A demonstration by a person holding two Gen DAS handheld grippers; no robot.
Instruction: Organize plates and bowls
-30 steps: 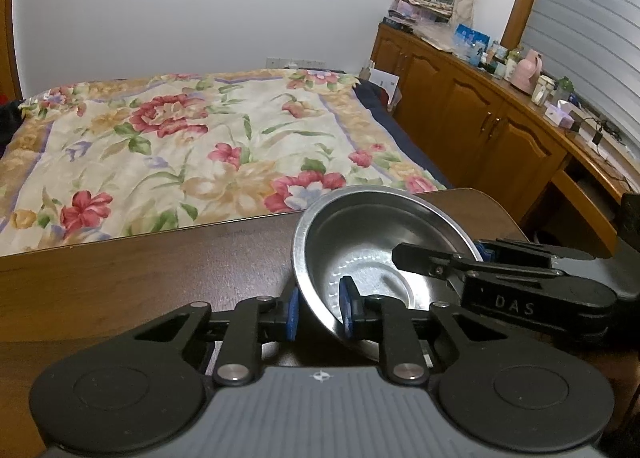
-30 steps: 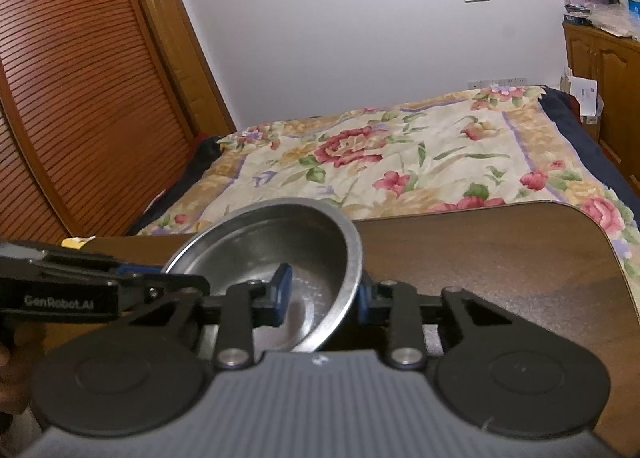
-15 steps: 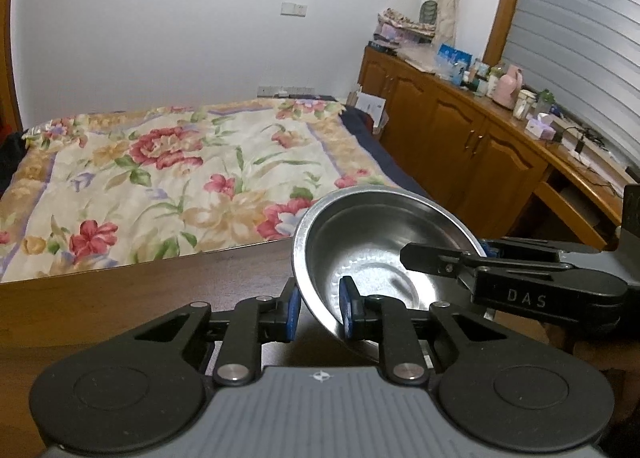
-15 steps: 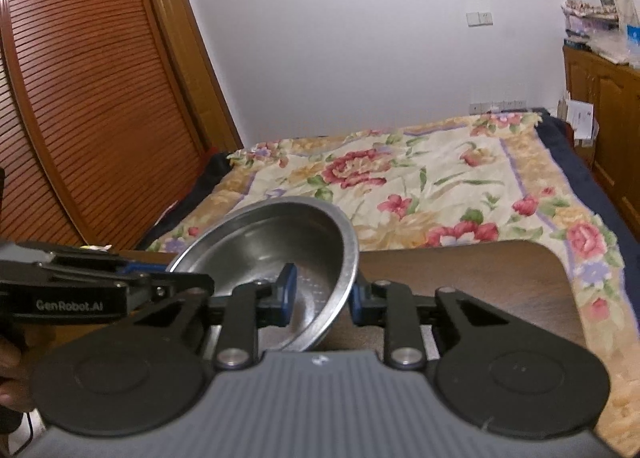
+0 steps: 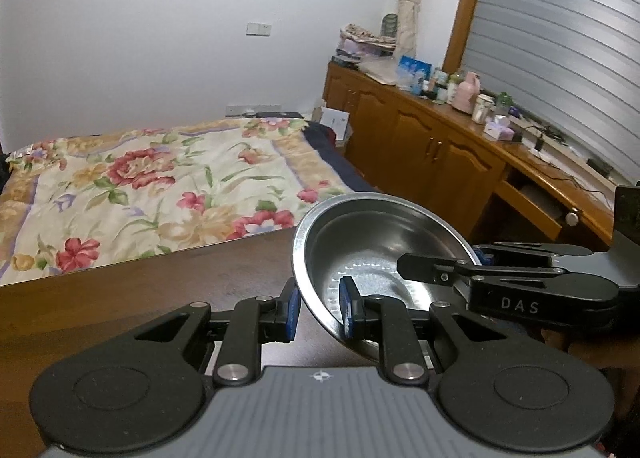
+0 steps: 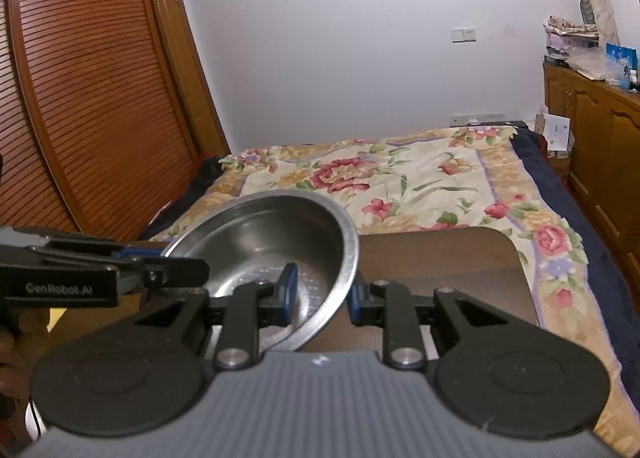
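Observation:
A single stainless steel bowl [image 5: 368, 242] is held tilted above the dark wooden table [image 5: 140, 290], with both grippers on it. My left gripper [image 5: 319, 310] is shut on the bowl's near-left rim, one blue pad inside the bowl and one outside. From the right, my right gripper [image 5: 440, 270] clamps the opposite rim. In the right wrist view the same bowl [image 6: 264, 242] sits in my right gripper [image 6: 322, 294], which is shut on its right rim. There my left gripper [image 6: 168, 270] comes in from the left. The bowl is empty.
Beyond the table's far edge lies a bed with a floral cover [image 5: 160, 186]. A wooden sideboard [image 5: 432, 154] cluttered with bottles and boxes runs along the right wall. A slatted wooden wardrobe [image 6: 80, 118] stands at the left. The table's rounded corner [image 6: 504, 238] is at the right.
Both grippers have lifted the bowl together, and the table and bed have sunk lower in both views. The grip on the rim is unchanged.

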